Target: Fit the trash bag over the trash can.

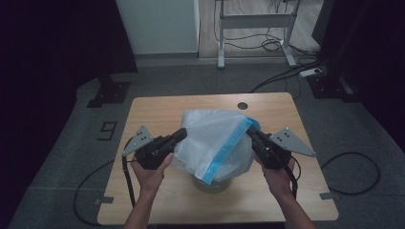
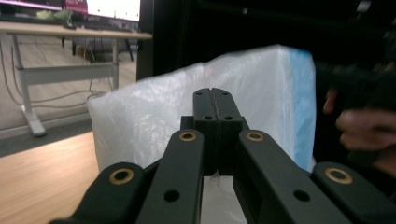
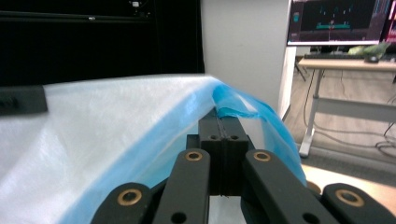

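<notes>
A white translucent plastic bag [image 1: 215,138] with a blue band [image 1: 228,148] along its rim is stretched over a small round container [image 1: 212,186] on the wooden table [image 1: 157,109]. My left gripper [image 1: 180,135] sits at the bag's left side. In the left gripper view its jaws [image 2: 215,93] are pressed together against the bag [image 2: 140,116], with film showing at their base. My right gripper [image 1: 250,130] is at the bag's right corner, and its jaws [image 3: 224,122] are shut on the bunched blue edge [image 3: 233,105]. The bag hangs taut between the two grippers.
A round cable hole [image 1: 242,105] lies near the table's far edge. Beyond the table stand a white cabinet [image 1: 162,24] and a desk frame [image 1: 253,28], with cables on the floor [image 1: 353,171]. Bare tabletop lies left and right of the container.
</notes>
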### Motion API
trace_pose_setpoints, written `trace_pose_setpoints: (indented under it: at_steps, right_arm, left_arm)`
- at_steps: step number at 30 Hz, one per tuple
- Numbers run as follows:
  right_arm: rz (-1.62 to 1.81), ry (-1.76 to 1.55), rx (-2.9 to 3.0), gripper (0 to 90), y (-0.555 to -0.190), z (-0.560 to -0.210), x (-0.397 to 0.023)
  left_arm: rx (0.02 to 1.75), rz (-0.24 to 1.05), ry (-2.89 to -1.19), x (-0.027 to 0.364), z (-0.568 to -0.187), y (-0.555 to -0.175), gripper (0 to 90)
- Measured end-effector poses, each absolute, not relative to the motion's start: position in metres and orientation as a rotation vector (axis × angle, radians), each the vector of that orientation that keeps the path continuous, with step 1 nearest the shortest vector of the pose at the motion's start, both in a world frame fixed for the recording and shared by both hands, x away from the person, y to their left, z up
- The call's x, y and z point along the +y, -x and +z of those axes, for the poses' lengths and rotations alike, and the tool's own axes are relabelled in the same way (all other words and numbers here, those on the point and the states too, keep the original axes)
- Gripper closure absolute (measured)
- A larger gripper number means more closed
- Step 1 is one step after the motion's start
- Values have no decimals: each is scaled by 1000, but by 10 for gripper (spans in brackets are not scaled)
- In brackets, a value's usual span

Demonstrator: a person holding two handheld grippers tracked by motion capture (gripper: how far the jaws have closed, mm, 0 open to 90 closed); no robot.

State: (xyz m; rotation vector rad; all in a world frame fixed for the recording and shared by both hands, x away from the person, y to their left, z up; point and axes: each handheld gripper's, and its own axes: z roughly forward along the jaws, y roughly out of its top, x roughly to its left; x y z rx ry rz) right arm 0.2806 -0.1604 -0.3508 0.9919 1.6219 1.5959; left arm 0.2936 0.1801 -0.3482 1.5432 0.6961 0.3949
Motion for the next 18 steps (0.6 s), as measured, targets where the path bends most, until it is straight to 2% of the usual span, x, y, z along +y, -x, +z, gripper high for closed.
trace_pose_setpoints:
  at_steps: [9, 18]
  right_arm:
    - [1573, -1046, 1602, 892, -281, -360, -177]
    - [1520, -1088, 1533, 892, -288, -349, -208]
  left_arm:
    - [718, 386, -1440, 191, -342, -300, 900]
    - [728, 392, -1382, 195, -343, -304, 900]
